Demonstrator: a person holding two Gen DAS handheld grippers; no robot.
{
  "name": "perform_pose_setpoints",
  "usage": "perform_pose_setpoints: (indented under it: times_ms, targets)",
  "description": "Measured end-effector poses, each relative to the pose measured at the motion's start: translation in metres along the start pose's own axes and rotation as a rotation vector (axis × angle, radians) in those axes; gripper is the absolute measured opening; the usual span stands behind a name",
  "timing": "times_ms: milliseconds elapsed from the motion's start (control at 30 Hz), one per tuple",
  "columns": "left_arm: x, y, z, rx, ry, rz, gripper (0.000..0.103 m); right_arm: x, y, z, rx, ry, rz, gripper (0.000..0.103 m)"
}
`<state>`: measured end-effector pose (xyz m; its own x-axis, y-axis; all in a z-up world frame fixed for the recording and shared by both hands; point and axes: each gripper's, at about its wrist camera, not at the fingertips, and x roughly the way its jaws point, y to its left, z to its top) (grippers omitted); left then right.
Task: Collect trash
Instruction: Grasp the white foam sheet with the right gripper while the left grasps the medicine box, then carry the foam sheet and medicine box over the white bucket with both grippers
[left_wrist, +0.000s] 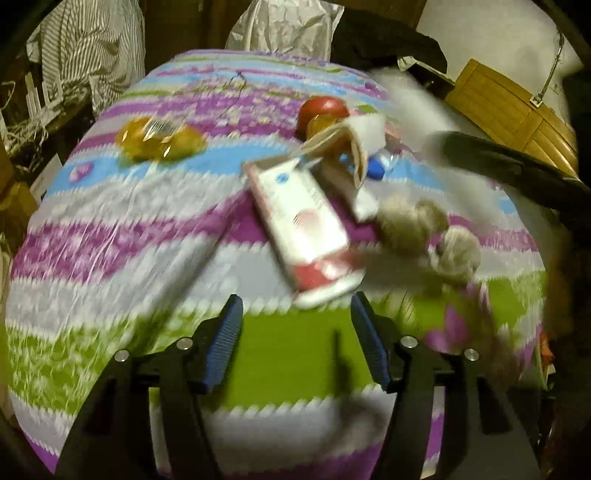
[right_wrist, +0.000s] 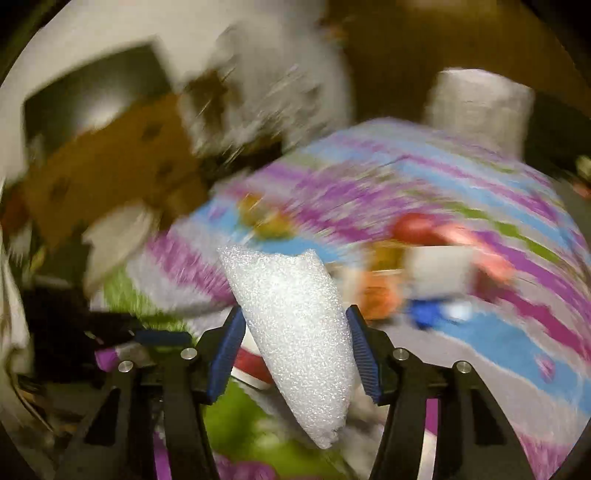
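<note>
I can read nothing here: the print on the white-and-red cardboard carton (left_wrist: 306, 225) ahead of my left claw (left_wrist: 297, 345) is blurred past reading.

Dim, warm indoor light, heavy motion blur across both fisheye views, edges bowed and black, only the near fingers (right_wrist: 225, 354) sharp

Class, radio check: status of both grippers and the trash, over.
Left gripper open, empty, carton just ahead. Right gripper around foam piece; grip unclear. Other litter on the striped cloth.
</note>
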<state>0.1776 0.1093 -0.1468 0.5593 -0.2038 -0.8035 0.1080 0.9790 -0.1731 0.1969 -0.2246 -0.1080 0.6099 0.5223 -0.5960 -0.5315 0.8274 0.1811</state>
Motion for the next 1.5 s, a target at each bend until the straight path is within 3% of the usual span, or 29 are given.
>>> perform_pose_setpoints:
  times_ms: [133,233,333,500,567,600,667,867,1033,1267,1400,1500]
  targets:
    - [0.019,-0.013,0.025,-0.03,-0.005,0.11,0.071,-0.024,-0.068,-0.038,0.114,0.051,-0.251,0.058]
    - [0.041,-0.021,0.038,-0.011,0.034,0.187,0.073,-0.016,-0.1,-0.068,0.141,0.14,-0.34,0.059]
    - [0.058,-0.026,0.041,0.015,0.081,0.228,0.075,-0.004,-0.108,-0.083,0.103,0.217,-0.331,0.062]
    - [0.065,-0.026,0.042,0.013,0.078,0.266,0.076,0.008,-0.107,-0.08,0.012,0.279,-0.312,0.067]
    - [0.064,-0.024,0.043,-0.003,0.067,0.266,0.069,0.016,-0.108,-0.082,-0.012,0.303,-0.299,0.067]
    - [0.064,-0.024,0.043,-0.007,0.061,0.27,0.058,0.021,-0.108,-0.083,-0.027,0.325,-0.291,0.061]
    - [0.061,-0.021,0.042,-0.017,0.05,0.271,0.052,0.021,-0.109,-0.087,-0.024,0.316,-0.292,0.055]
    - [0.033,-0.016,0.03,-0.007,-0.03,0.307,0.05,-0.013,-0.088,-0.09,0.057,0.128,-0.313,0.053]
    - [-0.034,-0.026,0.015,0.0,-0.202,0.346,0.05,-0.06,-0.05,-0.077,0.112,-0.106,-0.313,0.053]
    - [-0.117,-0.072,-0.005,0.048,-0.446,0.325,0.05,-0.123,0.025,-0.064,0.039,-0.373,-0.382,0.053]
    - [-0.146,-0.095,-0.021,0.066,-0.573,0.317,0.051,-0.154,0.052,-0.073,0.022,-0.481,-0.44,0.054]
    - [-0.154,-0.106,-0.026,0.072,-0.619,0.299,0.051,-0.171,0.067,-0.082,0.019,-0.521,-0.459,0.054]
